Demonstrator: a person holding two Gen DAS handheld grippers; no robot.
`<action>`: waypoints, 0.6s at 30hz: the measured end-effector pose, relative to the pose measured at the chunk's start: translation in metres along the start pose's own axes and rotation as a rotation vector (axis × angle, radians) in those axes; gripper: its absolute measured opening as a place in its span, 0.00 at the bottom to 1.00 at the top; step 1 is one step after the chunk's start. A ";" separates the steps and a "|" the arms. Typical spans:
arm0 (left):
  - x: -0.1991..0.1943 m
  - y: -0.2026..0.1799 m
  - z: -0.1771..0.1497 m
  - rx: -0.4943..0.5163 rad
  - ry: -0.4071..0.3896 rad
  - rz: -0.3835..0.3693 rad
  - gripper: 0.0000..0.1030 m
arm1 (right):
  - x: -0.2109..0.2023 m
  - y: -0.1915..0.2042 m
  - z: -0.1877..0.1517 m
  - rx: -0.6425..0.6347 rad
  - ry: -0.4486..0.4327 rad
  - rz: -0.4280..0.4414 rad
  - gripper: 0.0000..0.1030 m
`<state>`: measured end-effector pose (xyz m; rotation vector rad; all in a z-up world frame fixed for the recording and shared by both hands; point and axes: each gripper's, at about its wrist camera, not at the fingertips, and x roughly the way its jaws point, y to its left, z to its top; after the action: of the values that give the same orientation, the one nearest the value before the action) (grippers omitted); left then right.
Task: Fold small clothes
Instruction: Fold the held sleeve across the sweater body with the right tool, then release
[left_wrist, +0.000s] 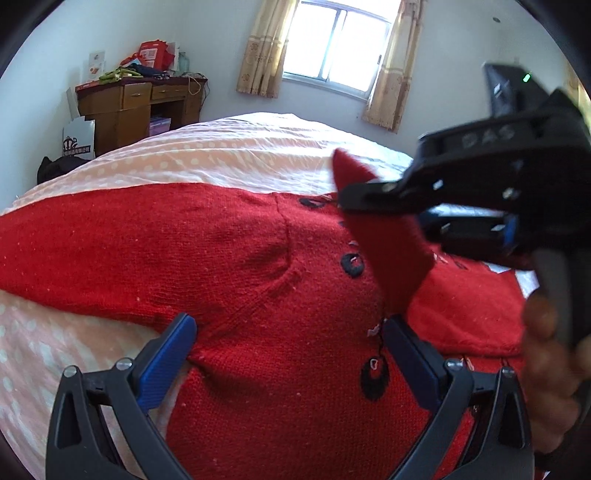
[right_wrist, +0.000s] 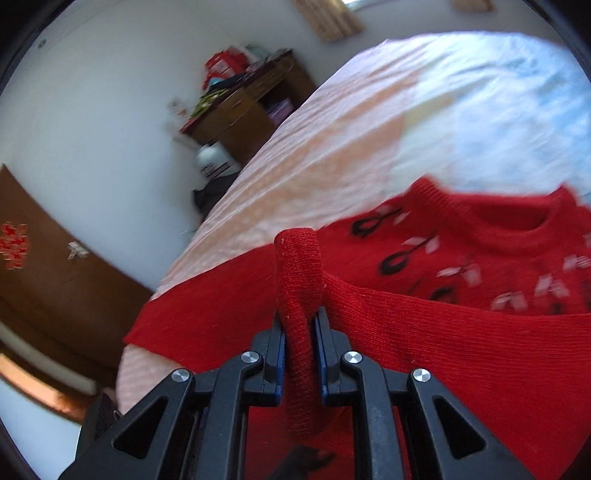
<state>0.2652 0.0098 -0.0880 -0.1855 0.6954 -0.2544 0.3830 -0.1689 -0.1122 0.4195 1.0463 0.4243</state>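
A red knitted sweater (left_wrist: 240, 258) with black and white motifs lies spread on the bed. In the right wrist view its round neckline faces the far right of the sweater (right_wrist: 480, 332). My right gripper (right_wrist: 299, 332) is shut on one red sleeve (right_wrist: 297, 266), and the cuff stands up between the blue pads. The left wrist view shows that right gripper (left_wrist: 345, 201) at the upper right, carrying the sleeve (left_wrist: 391, 251) over the sweater's chest. My left gripper (left_wrist: 291, 339) hovers low over the sweater's left shoulder area, jaws wide open, nothing pinched.
The bed (left_wrist: 240, 147) has a pink dotted sheet. A wooden desk (left_wrist: 125, 107) piled with red boxes stands at the far left wall, beside a curtained window (left_wrist: 336, 48). A person's hand (left_wrist: 546, 350) grips the right tool. A brown door (right_wrist: 55, 277) is on the left.
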 end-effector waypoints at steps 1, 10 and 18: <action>0.000 0.000 0.000 -0.001 0.000 -0.002 1.00 | 0.007 0.000 -0.001 -0.001 0.016 0.013 0.13; 0.001 -0.001 0.001 -0.005 0.000 0.005 1.00 | 0.014 -0.023 -0.002 0.149 0.067 0.287 0.46; 0.001 -0.003 -0.001 -0.001 0.003 0.010 1.00 | -0.051 -0.007 -0.034 -0.048 -0.069 -0.038 0.32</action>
<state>0.2645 0.0063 -0.0880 -0.1828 0.6991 -0.2443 0.3317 -0.1975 -0.0937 0.3682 0.9735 0.3978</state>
